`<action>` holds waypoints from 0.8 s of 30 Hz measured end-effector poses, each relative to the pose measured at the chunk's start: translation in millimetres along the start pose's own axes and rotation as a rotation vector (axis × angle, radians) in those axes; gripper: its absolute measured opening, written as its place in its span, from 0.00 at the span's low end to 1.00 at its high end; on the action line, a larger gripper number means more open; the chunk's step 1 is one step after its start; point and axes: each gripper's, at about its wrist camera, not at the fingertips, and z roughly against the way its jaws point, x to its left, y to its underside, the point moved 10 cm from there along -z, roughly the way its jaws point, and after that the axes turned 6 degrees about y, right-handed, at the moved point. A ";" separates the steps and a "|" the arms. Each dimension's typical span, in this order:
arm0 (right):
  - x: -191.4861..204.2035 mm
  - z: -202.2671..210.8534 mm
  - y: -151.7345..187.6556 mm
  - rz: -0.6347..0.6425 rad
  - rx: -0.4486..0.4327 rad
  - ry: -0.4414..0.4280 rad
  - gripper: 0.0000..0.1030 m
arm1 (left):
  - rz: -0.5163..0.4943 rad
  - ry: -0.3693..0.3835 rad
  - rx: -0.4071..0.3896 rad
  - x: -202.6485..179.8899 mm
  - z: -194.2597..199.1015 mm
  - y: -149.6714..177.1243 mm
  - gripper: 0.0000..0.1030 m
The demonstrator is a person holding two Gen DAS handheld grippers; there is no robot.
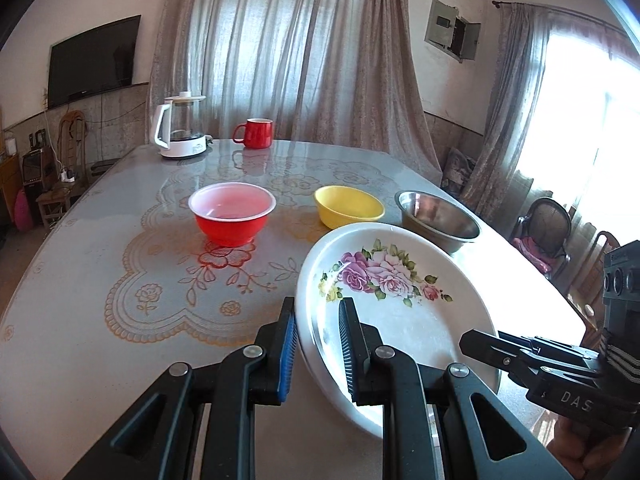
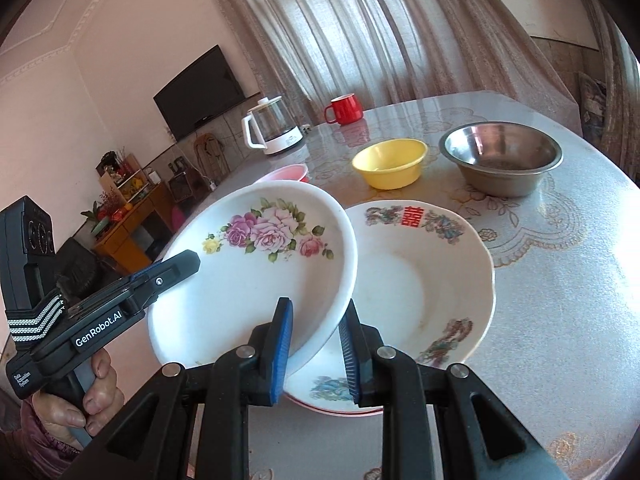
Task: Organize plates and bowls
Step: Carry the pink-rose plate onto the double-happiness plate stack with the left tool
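A white plate with pink roses (image 1: 394, 312) (image 2: 256, 276) is held tilted above the table. My left gripper (image 1: 318, 320) is shut on its near left rim. My right gripper (image 2: 316, 320) straddles its right rim with a gap at the right pad, so it looks open. Under it a white plate with a red character (image 2: 424, 280) lies flat on the table. A red bowl (image 1: 232, 214) (image 2: 286, 172), a yellow bowl (image 1: 348, 206) (image 2: 390, 162) and a steel bowl (image 1: 438, 220) (image 2: 502, 158) stand in a row behind.
A white kettle (image 1: 180, 130) (image 2: 274, 128) and a red mug (image 1: 256, 133) (image 2: 344, 109) stand at the table's far edge. The table (image 1: 100, 280) has a lace-pattern cover. Chairs (image 1: 546, 236) stand to the right.
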 end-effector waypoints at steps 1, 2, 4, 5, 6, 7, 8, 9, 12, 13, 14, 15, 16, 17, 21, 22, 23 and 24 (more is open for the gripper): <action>-6.1 -0.8 0.2 -0.010 0.003 0.013 0.22 | -0.013 0.000 0.011 -3.6 -6.0 -0.2 0.19; -12.0 -2.9 0.1 -0.021 0.009 0.025 0.22 | -0.023 -0.002 0.021 -6.1 -12.0 0.0 0.19; -22.5 -7.2 0.9 -0.049 0.031 0.035 0.22 | -0.028 0.005 0.038 -10.5 -22.4 -0.3 0.19; -26.8 -8.8 1.6 -0.057 0.038 0.044 0.22 | -0.025 0.010 0.047 -12.1 -27.6 0.2 0.19; -31.2 -9.7 1.4 -0.059 0.039 0.054 0.22 | -0.024 0.015 0.057 -13.9 -32.6 0.3 0.19; -34.7 -10.2 1.6 -0.061 0.039 0.064 0.22 | -0.027 0.019 0.064 -15.7 -37.1 0.6 0.19; -38.6 -10.4 1.8 -0.065 0.039 0.075 0.22 | -0.035 0.020 0.073 -17.7 -40.7 1.7 0.19; -42.1 -11.2 1.2 -0.066 0.042 0.087 0.22 | -0.039 0.019 0.084 -18.4 -44.1 4.0 0.19; -50.4 -14.4 -1.4 -0.065 0.050 0.122 0.22 | -0.046 0.019 0.107 -19.6 -53.2 9.2 0.19; -53.4 -13.6 -0.5 -0.065 0.051 0.128 0.22 | -0.043 0.019 0.116 -19.0 -56.0 11.2 0.19; -54.8 -14.4 -1.1 -0.066 0.052 0.133 0.22 | -0.040 0.020 0.124 -18.7 -58.2 13.0 0.19; -55.8 -16.0 -1.4 -0.064 0.056 0.140 0.22 | -0.036 0.019 0.130 -17.2 -60.8 14.5 0.19; -56.6 -17.1 -0.9 -0.062 0.060 0.149 0.22 | -0.034 0.015 0.134 -16.4 -62.3 16.2 0.19; -57.2 -18.2 -0.9 -0.061 0.063 0.154 0.22 | -0.032 0.010 0.137 -15.2 -63.4 17.8 0.19; -56.6 -23.3 1.3 -0.055 0.082 0.168 0.22 | -0.036 -0.004 0.157 -11.5 -68.0 24.3 0.19; -56.7 -25.0 2.5 -0.051 0.087 0.175 0.22 | -0.040 -0.005 0.156 -11.4 -68.2 24.7 0.20; -56.6 -25.6 2.7 -0.048 0.084 0.178 0.22 | -0.039 -0.005 0.154 -11.2 -68.1 24.5 0.20; -56.7 -26.2 2.6 -0.045 0.083 0.178 0.22 | -0.034 -0.004 0.153 -10.8 -67.9 24.4 0.20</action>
